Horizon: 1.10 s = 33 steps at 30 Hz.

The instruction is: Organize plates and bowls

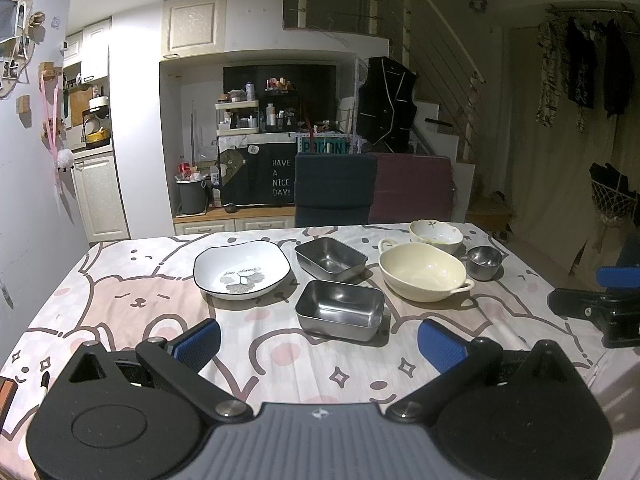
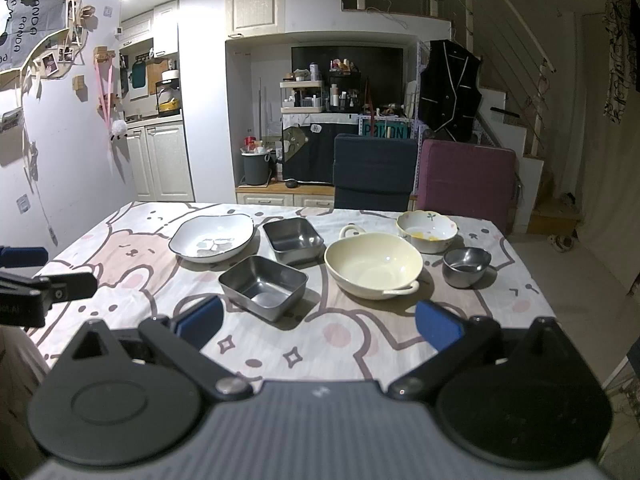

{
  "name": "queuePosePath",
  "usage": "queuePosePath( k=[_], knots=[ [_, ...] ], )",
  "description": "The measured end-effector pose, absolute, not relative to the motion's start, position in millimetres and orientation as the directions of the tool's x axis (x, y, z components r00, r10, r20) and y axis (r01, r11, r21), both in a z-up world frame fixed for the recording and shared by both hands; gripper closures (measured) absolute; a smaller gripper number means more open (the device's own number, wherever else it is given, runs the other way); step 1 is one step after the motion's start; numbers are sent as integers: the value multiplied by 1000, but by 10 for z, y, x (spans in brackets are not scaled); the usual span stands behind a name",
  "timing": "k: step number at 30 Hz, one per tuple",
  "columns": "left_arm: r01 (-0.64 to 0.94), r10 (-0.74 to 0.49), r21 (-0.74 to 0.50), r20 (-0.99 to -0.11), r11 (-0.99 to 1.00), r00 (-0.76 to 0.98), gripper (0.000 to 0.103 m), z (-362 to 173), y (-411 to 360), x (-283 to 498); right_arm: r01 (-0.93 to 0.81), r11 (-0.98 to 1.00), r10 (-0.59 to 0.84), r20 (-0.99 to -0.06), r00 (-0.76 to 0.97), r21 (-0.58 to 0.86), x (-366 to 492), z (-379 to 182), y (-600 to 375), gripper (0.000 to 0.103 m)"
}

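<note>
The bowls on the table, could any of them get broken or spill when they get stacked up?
Maybe. The flowered bowl seems to hold yellow leftovers, so stacking it could smear them. The cream handled bowl and white leaf plate look ceramic and might chip against the steel tins crowded beside them. Both grippers are open, holding nothing yet.

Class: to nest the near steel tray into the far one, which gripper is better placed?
Probably the left gripper: open, with the near tray straight ahead; for the right gripper it sits left of centre.
</note>
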<state>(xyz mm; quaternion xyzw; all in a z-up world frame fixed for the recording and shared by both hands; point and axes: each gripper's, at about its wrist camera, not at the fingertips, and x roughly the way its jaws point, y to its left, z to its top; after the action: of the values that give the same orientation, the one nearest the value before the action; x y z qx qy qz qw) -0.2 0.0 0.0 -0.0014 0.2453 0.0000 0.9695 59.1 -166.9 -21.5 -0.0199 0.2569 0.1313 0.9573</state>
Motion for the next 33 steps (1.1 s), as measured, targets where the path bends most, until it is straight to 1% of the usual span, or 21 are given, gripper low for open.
queuePosePath(
  k=[33],
  knots=[
    [-8,9,3,-471,1000,882,0,-5,-25,-21,-261,965,238,-497,834,23,577,-231,-1658,0]
  ],
)
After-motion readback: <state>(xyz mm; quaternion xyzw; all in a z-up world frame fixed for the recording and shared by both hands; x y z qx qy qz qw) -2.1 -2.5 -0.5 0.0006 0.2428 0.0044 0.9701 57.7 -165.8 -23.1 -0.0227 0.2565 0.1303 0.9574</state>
